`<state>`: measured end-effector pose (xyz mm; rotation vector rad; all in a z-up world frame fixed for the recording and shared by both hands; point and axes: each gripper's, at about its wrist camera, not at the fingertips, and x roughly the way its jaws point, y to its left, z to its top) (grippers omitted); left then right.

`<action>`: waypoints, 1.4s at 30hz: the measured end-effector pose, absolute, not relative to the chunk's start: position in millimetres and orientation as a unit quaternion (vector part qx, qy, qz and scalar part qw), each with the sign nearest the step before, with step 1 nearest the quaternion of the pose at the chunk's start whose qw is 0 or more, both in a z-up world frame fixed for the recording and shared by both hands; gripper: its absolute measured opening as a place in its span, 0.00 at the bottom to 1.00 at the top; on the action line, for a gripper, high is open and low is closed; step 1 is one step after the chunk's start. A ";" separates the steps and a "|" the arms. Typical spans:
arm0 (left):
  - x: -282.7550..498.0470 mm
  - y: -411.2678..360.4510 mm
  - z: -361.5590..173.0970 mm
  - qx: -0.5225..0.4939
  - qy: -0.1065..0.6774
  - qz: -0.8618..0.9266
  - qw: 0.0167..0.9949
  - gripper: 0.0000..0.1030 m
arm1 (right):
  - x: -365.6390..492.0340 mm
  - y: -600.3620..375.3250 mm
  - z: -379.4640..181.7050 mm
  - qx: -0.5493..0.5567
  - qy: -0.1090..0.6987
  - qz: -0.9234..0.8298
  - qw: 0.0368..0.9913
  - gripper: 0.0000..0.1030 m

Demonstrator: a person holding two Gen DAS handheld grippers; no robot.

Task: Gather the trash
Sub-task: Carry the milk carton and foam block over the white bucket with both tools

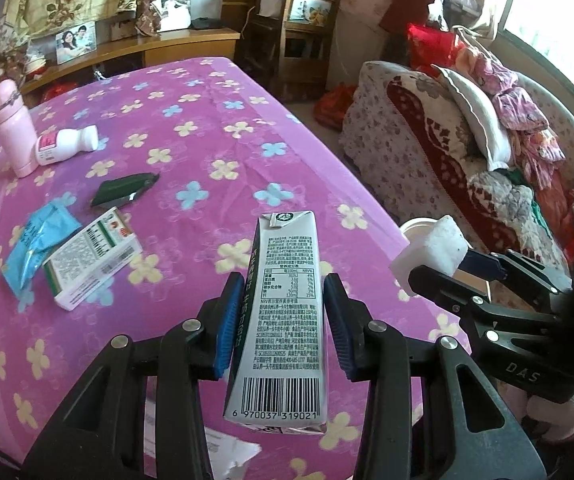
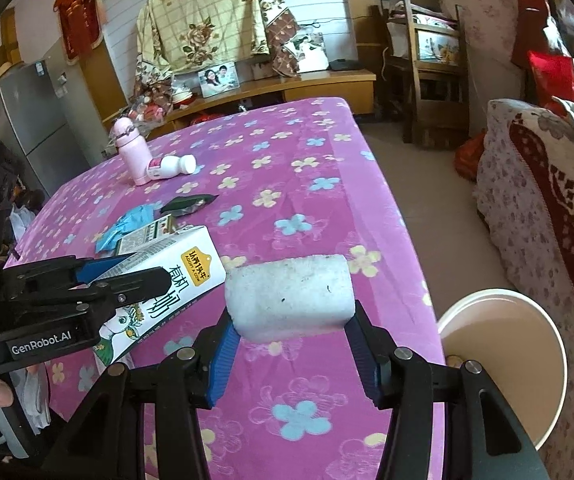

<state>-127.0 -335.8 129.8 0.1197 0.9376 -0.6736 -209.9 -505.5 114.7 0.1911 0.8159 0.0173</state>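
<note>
We hold the left gripper (image 1: 283, 320) above the near part of the table, its blue pads clamped on the narrow sides of a milk carton (image 1: 283, 320), which hangs clear of the cloth with its barcode end toward the camera. In the right wrist view the same carton (image 2: 175, 284) shows its printed front, tilted, with the left gripper (image 2: 127, 276) closed across it. Our right gripper (image 2: 291, 344) grips a white foam block (image 2: 289, 296) between its pads, lifted over the table's near right corner; from the left wrist view that block (image 1: 431, 250) sits just right of the carton. Beside the table edge, low on the right, stands a round bin (image 2: 503, 360) with a white rim and a pale inside, near the right gripper. Further back on the pink flowered tablecloth (image 1: 215, 92) lie a white and green box (image 1: 95, 256), touching a blue wrapper (image 1: 41, 240), then a dark green wrapper (image 1: 121, 192). Beyond them a pink flask (image 1: 17, 128) stands upright with a small white bottle (image 1: 67, 144) lying against it.
</note>
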 end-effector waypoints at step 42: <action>-171.3 -498.2 115.7 0.108 0.447 -0.401 0.792 0.37 | -294.4 -663.1 77.6 0.179 0.405 -0.120 0.889 0.49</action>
